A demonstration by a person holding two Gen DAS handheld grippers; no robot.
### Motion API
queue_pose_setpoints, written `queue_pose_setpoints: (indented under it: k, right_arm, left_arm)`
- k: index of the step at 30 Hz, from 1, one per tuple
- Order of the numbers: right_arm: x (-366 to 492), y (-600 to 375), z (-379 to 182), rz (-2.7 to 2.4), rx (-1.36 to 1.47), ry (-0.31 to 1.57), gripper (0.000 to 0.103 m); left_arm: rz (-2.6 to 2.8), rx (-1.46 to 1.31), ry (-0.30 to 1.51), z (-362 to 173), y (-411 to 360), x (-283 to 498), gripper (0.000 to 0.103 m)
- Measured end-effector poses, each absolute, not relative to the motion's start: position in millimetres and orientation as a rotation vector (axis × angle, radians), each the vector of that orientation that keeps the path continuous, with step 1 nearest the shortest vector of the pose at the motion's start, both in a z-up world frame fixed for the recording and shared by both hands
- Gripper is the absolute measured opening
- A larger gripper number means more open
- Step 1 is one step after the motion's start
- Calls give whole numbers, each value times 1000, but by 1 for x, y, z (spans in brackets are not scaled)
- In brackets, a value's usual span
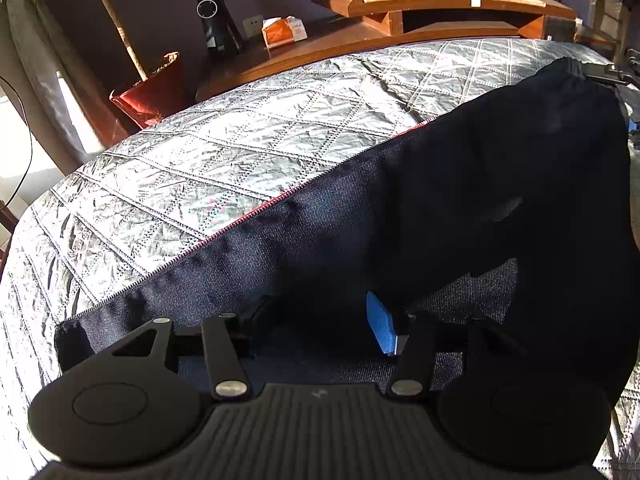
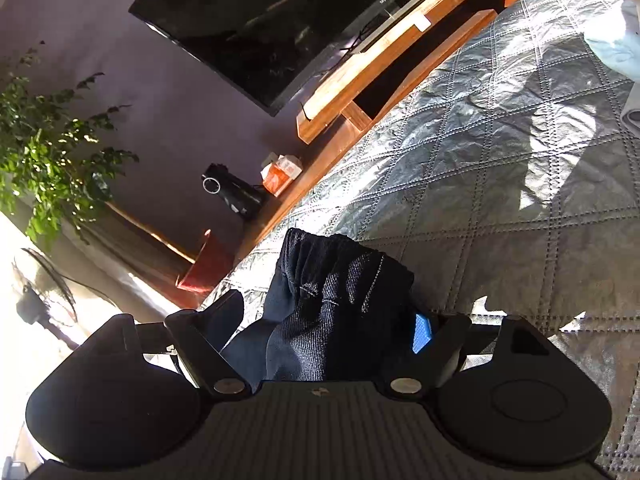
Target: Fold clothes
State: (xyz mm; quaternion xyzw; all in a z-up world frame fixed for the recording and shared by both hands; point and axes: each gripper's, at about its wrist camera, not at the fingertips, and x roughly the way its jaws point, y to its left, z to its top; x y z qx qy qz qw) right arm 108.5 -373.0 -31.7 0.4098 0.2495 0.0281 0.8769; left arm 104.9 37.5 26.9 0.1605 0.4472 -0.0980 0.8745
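A dark navy denim-like garment (image 1: 360, 220) lies across the quilted bed cover (image 1: 200, 152), with a thin red line along its long edge. My left gripper (image 1: 320, 320) hovers low over its near end. A dark fold sits between the jaws, and the blue pad (image 1: 380, 328) shows bare beside it. The garment's far end is raised toward my right gripper (image 1: 616, 72). In the right wrist view, my right gripper (image 2: 324, 320) stands wide, shut on the bunched, gathered waistband (image 2: 332, 280), which fills the gap between its fingers.
A wooden TV bench (image 1: 440, 4) runs along the bed's far edge, bearing a black speaker (image 1: 218, 24) and an orange tissue box (image 1: 284, 30). A red plant pot (image 1: 148, 92) stands at the corner. A television (image 2: 280, 20) sits above. Pale cloth (image 2: 616, 48) lies at the bed's right.
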Motion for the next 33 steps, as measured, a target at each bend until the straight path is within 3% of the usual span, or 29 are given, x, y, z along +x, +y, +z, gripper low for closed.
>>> queue_pose_setpoints:
  k: [2, 3, 4, 5, 9, 13, 20, 23, 29, 33]
  right_arm:
    - [117, -368, -28, 55, 805, 549, 86]
    - [121, -366, -28, 64, 790, 558, 80]
    - [123, -366, -28, 60, 794, 571, 68]
    - [124, -368, -29, 51, 810, 578, 34]
    - [114, -368, -18, 63, 822, 518, 31]
    - [100, -346, 27, 146, 735, 411, 28]
    - [88, -227, 108, 321, 145, 379, 28]
    - [76, -171, 104, 377, -34, 437, 28]
    - [58, -95, 55, 414, -161, 563, 28]
    - [57, -81, 27, 404, -71, 649, 28]
  left_arm:
    - [-203, 339, 932, 27, 36, 105, 49]
    - [-202, 341, 931, 27, 36, 105, 49]
    - [-202, 342, 931, 27, 35, 105, 49]
    - [-201, 341, 931, 27, 35, 105, 49]
    - [-204, 333, 932, 27, 37, 106, 50]
    - [-203, 330, 932, 27, 36, 106, 50]
    - [-203, 304, 961, 30, 40, 110, 49]
    - [-185, 290, 976, 38, 48, 114, 39]
    - [-115, 166, 901, 77, 85, 115, 40]
    - [-105, 125, 876, 91, 98, 112, 40]
